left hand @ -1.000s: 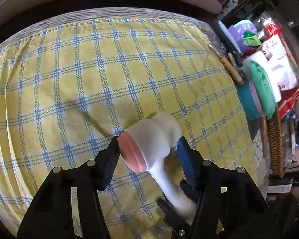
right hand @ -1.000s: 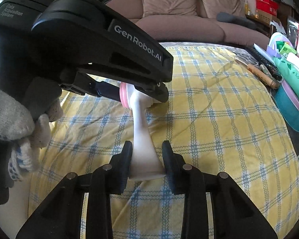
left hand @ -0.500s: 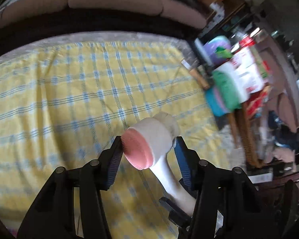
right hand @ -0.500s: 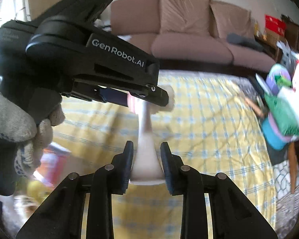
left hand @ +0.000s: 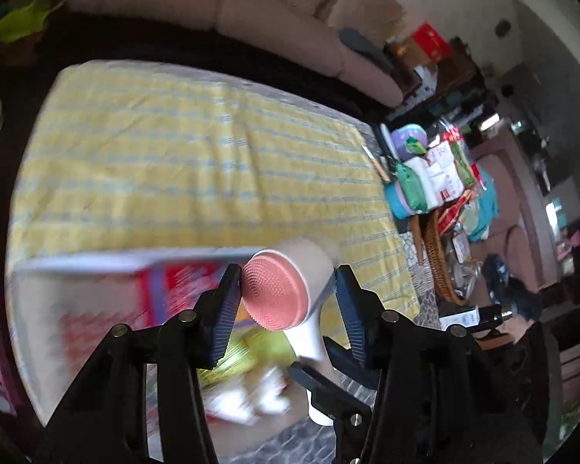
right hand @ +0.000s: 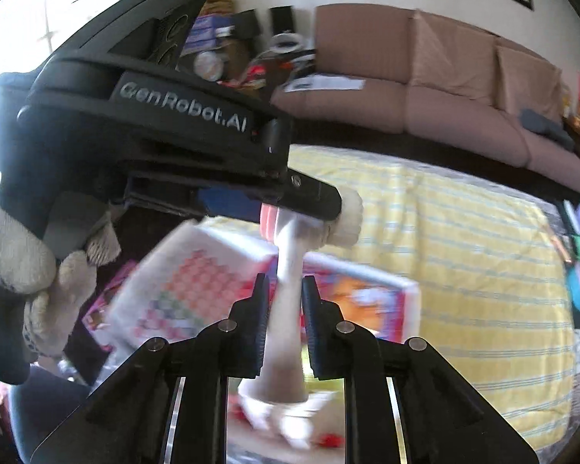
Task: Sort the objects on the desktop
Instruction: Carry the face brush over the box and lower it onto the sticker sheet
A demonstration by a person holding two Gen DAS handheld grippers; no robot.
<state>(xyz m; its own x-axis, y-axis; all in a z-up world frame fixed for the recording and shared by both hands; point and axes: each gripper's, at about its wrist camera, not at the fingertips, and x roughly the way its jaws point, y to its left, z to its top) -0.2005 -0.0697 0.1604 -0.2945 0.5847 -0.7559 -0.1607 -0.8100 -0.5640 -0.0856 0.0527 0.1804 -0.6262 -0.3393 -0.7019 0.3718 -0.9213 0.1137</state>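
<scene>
Both grippers tilt downward: left gripper [left hand: 288,301] clamps the brush [left hand: 286,290] head, right gripper [right hand: 284,319] has just been closing on its handle; "GenRobot.AI" shows.

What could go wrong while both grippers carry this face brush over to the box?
The left gripper pinches only the brush's round pink head, which could slip out. The right gripper has just been closing on the handle; uneven pulling might twist the face brush loose above the white box.
</scene>
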